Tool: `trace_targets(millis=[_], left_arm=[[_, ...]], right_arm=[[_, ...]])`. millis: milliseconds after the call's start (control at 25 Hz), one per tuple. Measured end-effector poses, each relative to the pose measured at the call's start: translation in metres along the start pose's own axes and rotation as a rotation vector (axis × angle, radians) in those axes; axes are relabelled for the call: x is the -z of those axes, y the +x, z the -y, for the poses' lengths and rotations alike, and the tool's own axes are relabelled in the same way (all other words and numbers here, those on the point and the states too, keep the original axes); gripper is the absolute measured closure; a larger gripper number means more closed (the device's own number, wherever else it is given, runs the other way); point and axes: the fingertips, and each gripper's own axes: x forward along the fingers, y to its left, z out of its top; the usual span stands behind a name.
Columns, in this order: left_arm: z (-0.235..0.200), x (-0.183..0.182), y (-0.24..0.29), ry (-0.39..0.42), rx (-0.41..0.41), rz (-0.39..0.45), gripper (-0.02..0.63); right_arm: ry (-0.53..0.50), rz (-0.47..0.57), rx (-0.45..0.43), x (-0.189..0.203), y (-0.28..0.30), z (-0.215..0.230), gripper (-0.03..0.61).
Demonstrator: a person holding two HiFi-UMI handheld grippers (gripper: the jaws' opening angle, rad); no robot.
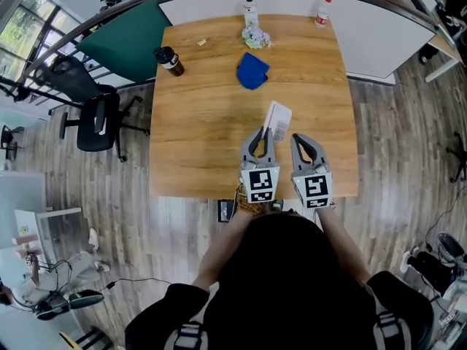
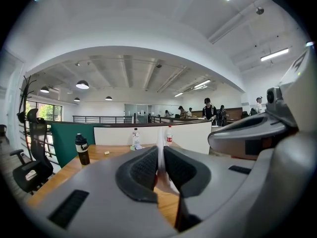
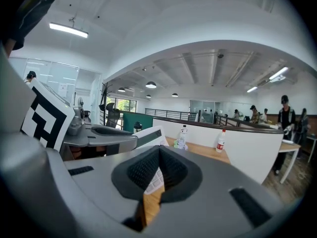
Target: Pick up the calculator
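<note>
The calculator [image 1: 277, 119] is a flat white one and sits in my left gripper [image 1: 264, 132], over the near middle of the wooden table [image 1: 197, 137]. In the left gripper view the jaws [image 2: 159, 158] are shut on its thin white edge [image 2: 160, 144], which stands upright between the pads. The right gripper view shows the calculator [image 3: 147, 136] tilted and held off the table. My right gripper [image 1: 298, 138] hangs just to the right of it, jaws shut and empty [image 3: 159, 152].
A blue cloth [image 1: 252, 71] lies beyond the calculator. A dark bottle [image 1: 169, 61] stands at the far left; a crumpled wrapper [image 1: 257, 38], a clear bottle [image 1: 250, 9] and a red-capped bottle [image 1: 322, 12] sit along the far edge. An office chair [image 1: 98, 119] stands left of the table.
</note>
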Motion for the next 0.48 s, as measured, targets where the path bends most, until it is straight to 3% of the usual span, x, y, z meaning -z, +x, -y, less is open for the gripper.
trace_targets(millis=[480], left_arm=[[0.044,0.019,-0.001,0.030,-0.004,-0.023,0.560]], right_arm=[[0.014,0.001,0.002,0.036,-0.031,0.030,0.572]])
